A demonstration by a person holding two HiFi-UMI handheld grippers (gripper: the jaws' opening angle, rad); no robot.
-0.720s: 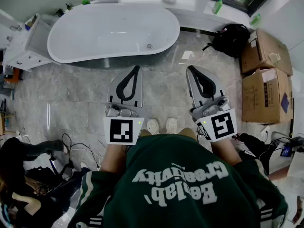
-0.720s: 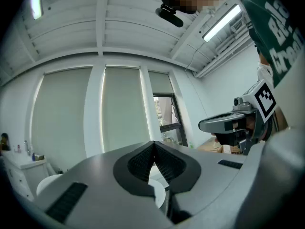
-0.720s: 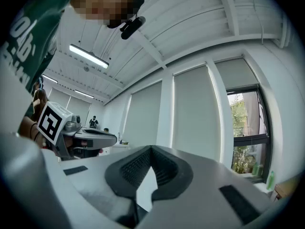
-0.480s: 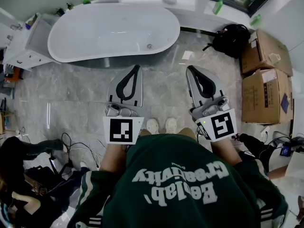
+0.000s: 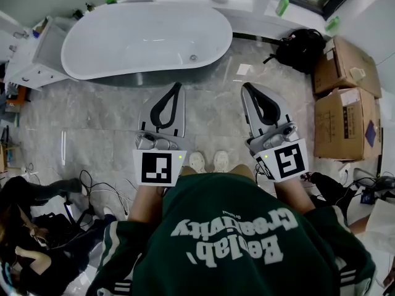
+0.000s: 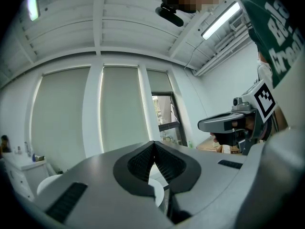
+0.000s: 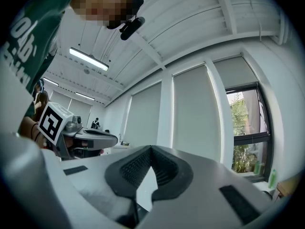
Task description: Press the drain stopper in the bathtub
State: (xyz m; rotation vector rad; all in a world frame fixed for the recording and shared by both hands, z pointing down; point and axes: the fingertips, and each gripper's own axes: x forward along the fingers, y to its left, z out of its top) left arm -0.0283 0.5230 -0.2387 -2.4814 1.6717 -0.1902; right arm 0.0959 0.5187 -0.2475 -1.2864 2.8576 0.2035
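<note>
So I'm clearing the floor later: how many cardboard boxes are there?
2. One box sits right of the backpack; the second box is just below it in the head view. More may lie out of frame.

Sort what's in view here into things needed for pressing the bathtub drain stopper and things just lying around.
For the job: bathtub; drain stopper; left gripper; right gripper.

Lying about: black backpack; cardboard boxes; green bottles; floor cables.
</note>
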